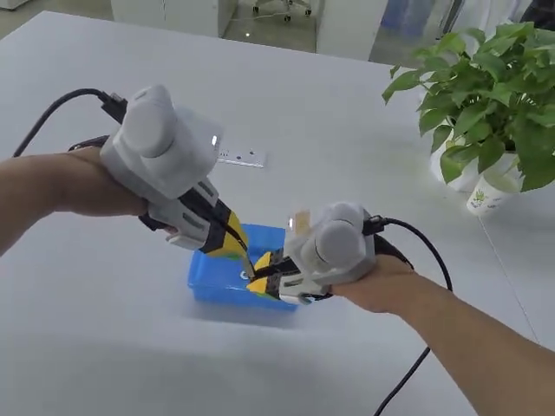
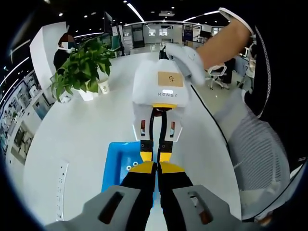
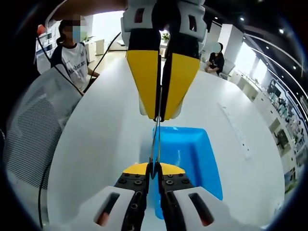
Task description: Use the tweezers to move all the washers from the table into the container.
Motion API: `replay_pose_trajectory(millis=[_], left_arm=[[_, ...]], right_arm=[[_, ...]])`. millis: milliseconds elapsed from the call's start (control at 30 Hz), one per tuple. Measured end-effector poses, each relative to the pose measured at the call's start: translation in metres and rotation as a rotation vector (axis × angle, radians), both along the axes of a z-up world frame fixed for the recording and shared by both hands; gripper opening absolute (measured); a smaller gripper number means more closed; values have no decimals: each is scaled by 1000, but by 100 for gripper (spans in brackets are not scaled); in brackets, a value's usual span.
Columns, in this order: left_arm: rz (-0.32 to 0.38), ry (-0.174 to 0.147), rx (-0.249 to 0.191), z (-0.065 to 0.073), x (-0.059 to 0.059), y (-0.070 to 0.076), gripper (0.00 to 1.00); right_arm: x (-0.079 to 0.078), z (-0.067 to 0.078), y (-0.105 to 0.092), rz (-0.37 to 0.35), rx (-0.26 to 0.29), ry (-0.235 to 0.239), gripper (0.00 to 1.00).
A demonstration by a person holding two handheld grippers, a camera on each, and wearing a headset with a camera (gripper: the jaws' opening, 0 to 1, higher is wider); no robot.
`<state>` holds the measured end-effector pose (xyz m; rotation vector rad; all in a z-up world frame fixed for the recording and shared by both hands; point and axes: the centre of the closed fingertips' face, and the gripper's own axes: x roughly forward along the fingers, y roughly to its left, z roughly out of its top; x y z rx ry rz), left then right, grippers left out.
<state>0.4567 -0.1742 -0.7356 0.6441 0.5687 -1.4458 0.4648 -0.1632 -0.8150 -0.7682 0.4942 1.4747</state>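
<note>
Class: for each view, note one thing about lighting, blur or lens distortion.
Head view: soft, even light; faint shadow beside the blue container. Left gripper view: fisheye bends the table edge; ceiling strips glare. Right gripper view: left gripper looms oversized; tweezers look sharp.

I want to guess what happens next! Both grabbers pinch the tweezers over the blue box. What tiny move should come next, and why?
Probably the left gripper should ease its jaws open, leaving the tweezers with the right gripper. Both are shut on them, tip to tip above the blue container, so neither can work alone.
</note>
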Motion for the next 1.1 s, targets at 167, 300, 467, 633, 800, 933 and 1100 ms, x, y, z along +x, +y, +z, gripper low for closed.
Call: replay_pose_trajectory(millis=[167, 300, 467, 633, 800, 933, 1100], left_arm=[[5, 5, -11, -4, -10, 0, 5], [9, 7, -15, -8, -16, 1, 5], [13, 9, -14, -17, -26, 2, 5], [22, 25, -5, -32, -38, 6, 5], [20, 40, 19, -47, -49, 9, 5], [25, 56, 36, -63, -55, 12, 5], [30, 70, 64, -80, -62, 16, 5]], right_arm=[[-10, -3, -5, 12, -20, -6, 8], [-16, -5, -9, 18, -32, -10, 8], [-26, -10, -14, 21, -41, -12, 8], [-39, -18, -18, 36, -60, -6, 8], [-50, -29, -20, 47, -75, 6, 8], [-59, -39, -22, 54, -90, 16, 8], [-66, -49, -24, 61, -101, 28, 8]])
